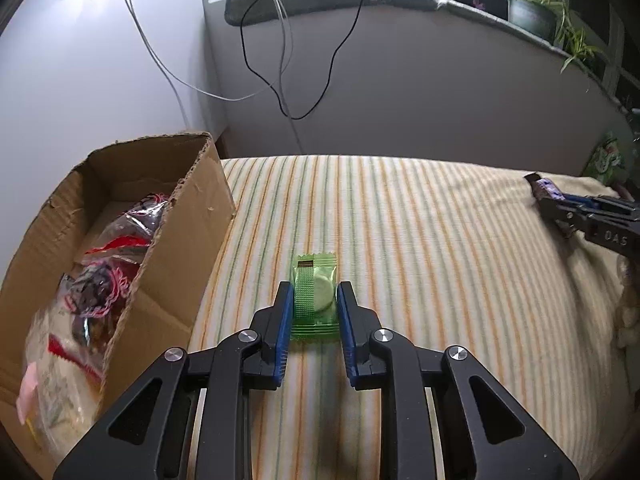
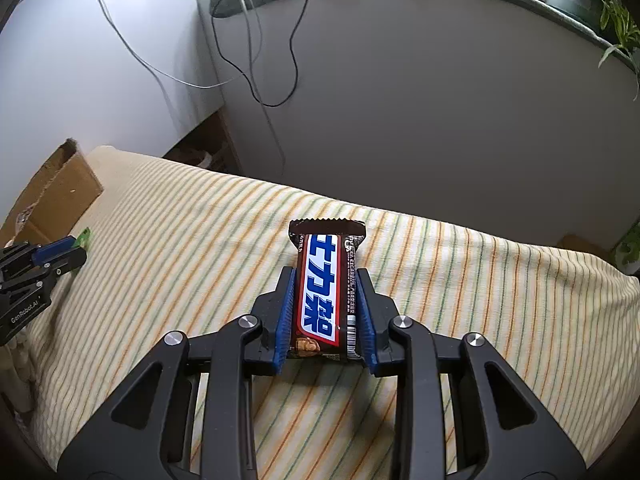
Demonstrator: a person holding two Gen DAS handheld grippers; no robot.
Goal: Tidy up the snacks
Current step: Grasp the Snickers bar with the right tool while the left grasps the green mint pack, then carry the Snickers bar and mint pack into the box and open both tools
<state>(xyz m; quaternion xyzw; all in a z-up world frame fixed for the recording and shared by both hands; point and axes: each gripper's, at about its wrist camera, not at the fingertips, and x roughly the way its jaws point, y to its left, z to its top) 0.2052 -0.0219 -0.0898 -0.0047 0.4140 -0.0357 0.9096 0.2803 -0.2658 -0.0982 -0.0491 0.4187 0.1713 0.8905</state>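
Left gripper (image 1: 313,300) brackets a green packet (image 1: 314,294) – grip or mere contact, I cannot tell – while the right gripper (image 2: 326,300) clamps a chocolate bar (image 2: 326,288) (cardboard box (image 1: 188,240) at left)

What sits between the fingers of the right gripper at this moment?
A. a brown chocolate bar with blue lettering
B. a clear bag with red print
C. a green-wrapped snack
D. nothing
A: in the right wrist view the right gripper has its blue pads pressed against both long sides of the chocolate bar, while the green snack lies between the left gripper's fingers.
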